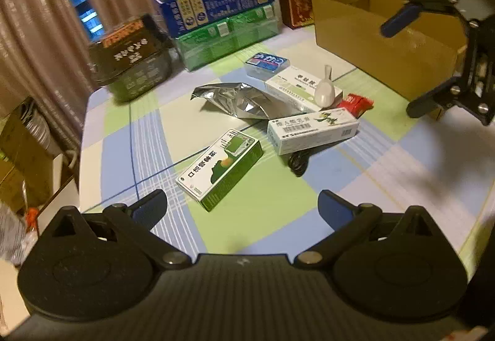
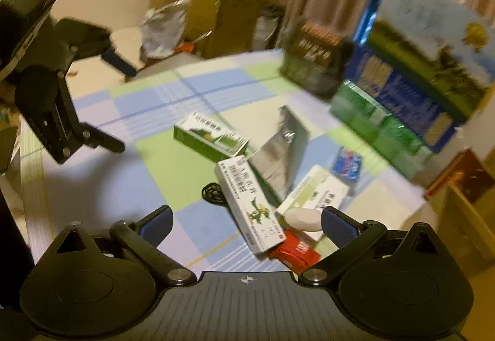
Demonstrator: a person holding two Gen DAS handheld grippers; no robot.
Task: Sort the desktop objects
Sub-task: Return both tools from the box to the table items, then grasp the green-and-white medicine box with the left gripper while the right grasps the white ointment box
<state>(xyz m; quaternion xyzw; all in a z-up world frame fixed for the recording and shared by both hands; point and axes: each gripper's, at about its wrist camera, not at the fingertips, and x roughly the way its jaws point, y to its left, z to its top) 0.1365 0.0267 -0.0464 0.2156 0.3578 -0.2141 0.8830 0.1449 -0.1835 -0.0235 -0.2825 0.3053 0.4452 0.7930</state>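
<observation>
A: Left wrist view first. The left tool point(image 1: 243, 205) hangs over the checked worktop point(image 1: 130, 155) with its jaws spread wide and nothing between them. Just ahead of it lies the green box point(image 1: 220, 169), its long axis running from near-left to far-right, slanted across the line of the jaws.

B: And beyond that?

A: The long white box point(image 1: 312, 132) lies crosswise over a black cable point(image 1: 298, 161); behind it are a crumpled foil pouch point(image 1: 235, 101), a white scoop point(image 1: 324, 92) on a second white carton point(image 1: 301, 87), a red packet point(image 1: 355, 104) and a blue-and-white pack point(image 1: 267, 64). The open cardboard box point(image 1: 383, 44) stands at far right, with the right tool point(image 1: 405, 68) in front of it, jaws wide.

B: Any writing legible?

A: Chinese characters on the green box, too soft to read with confidence; a barcode on the long white box.

B: Right wrist view?

A: Blurred. The right tool point(image 2: 247, 225) is wide and empty. The long white box point(image 2: 249, 205) points lengthwise almost straight away from it, between the fingers, with the scoop point(image 2: 303, 218) beside the right-hand finger and the red packet point(image 2: 295, 251) beneath. The left tool point(image 2: 120, 107) is at far left.

B: So who takes what?

A: I'd judge the left nearer the green box, the right nearer the cluster.
</observation>
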